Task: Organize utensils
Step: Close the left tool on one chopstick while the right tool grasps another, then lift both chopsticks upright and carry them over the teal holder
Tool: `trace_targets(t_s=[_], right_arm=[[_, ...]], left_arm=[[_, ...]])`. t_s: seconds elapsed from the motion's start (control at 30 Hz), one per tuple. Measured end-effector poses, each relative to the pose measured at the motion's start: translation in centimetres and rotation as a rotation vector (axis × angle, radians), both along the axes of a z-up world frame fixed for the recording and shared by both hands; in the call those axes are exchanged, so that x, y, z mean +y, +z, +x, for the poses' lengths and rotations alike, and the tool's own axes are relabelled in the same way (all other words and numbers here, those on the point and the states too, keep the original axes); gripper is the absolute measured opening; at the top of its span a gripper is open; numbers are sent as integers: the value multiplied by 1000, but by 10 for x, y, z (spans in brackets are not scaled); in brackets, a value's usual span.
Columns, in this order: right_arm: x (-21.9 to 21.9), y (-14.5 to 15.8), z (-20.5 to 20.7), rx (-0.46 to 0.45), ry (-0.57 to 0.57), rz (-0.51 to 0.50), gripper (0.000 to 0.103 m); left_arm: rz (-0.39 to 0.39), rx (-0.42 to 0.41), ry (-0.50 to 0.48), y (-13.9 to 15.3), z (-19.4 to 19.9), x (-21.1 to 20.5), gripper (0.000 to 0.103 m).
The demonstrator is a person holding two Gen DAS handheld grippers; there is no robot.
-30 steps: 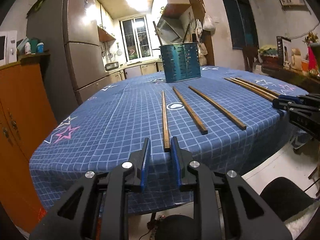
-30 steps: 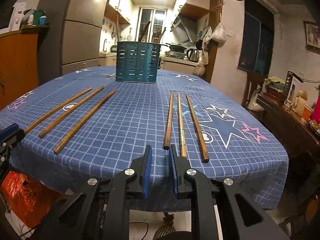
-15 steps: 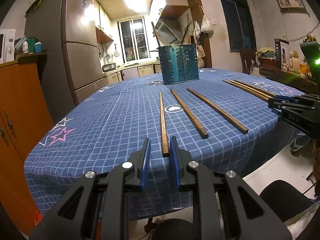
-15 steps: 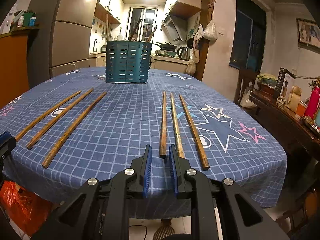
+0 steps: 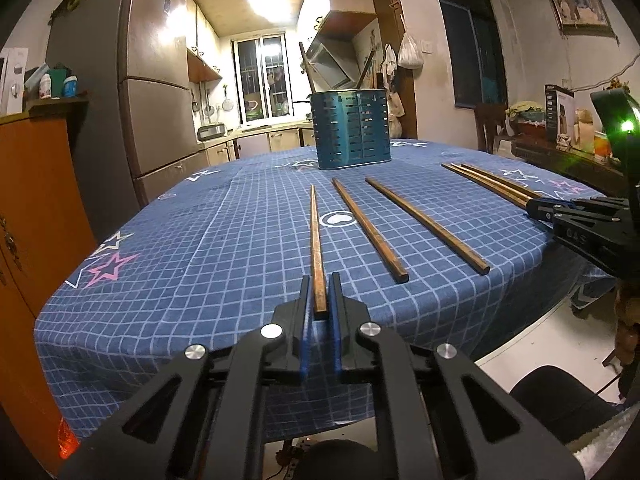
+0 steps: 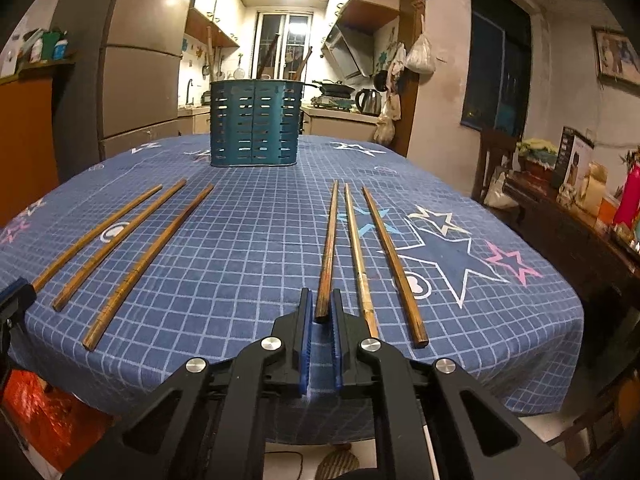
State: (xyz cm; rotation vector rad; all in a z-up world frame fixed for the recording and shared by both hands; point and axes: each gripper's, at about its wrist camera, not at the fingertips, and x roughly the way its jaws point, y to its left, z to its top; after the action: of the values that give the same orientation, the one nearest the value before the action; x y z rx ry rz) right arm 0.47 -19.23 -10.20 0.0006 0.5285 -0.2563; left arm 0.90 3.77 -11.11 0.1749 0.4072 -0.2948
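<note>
Pinching the near end of a wooden chopstick [image 5: 315, 248], the left gripper [image 5: 319, 300] has its two blue-lined fingers pressed against the stick's sides at the front edge of the table [image 5: 168, 280], which is covered in a blue checked cloth with stars. That stick is the leftmost of three lying in a loose fan; the middle chopstick [image 5: 368, 228] and the right-hand chopstick [image 5: 426, 224] lie apart from it on the cloth, all three pointing toward the teal slotted utensil holder [image 5: 352, 134] standing upright at the far side. Two dark handles lean out of the holder's top.

The right gripper [image 6: 319, 308] is likewise clamped on the near end of the leftmost stick [image 6: 328, 248] of its own group of three. Its neighbours, a paler chopstick [image 6: 360, 264] just beside it and a third chopstick [image 6: 394, 264] a little farther right, rest flat. From the right wrist view the holder [image 6: 255, 124] sits behind and between the two groups. Whether either gripped end is raised off the cloth is hard to tell from these angles. A refrigerator [image 5: 160, 96] stands behind the table's left side.
</note>
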Motion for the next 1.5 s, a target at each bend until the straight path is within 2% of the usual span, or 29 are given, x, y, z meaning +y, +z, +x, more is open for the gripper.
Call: trace_targets(t_s=[0.3,0.5,0.7,0.97,1.2,1.5], right_arm=[[-4,0,2,3,7,48,8],[-6,1,-4,3,24,76,8],[-5,8,-17,6,67,82,8],[3,46,-44,-79,155,8,7],[-5,86,-53,-161,201,-2,7],[-5,127,-49,-230,283,-33,7]], left_arm=[[-45,7,2,-1,1,3,6],[-46,16,0,0,0,7,5],[-50,-4,18,17,-8,14,5],[-55,-68,44,49,-18,20,5],[-96,-115,35,86,-21,21,5],[-206,-101,35,135,-2,31,5]])
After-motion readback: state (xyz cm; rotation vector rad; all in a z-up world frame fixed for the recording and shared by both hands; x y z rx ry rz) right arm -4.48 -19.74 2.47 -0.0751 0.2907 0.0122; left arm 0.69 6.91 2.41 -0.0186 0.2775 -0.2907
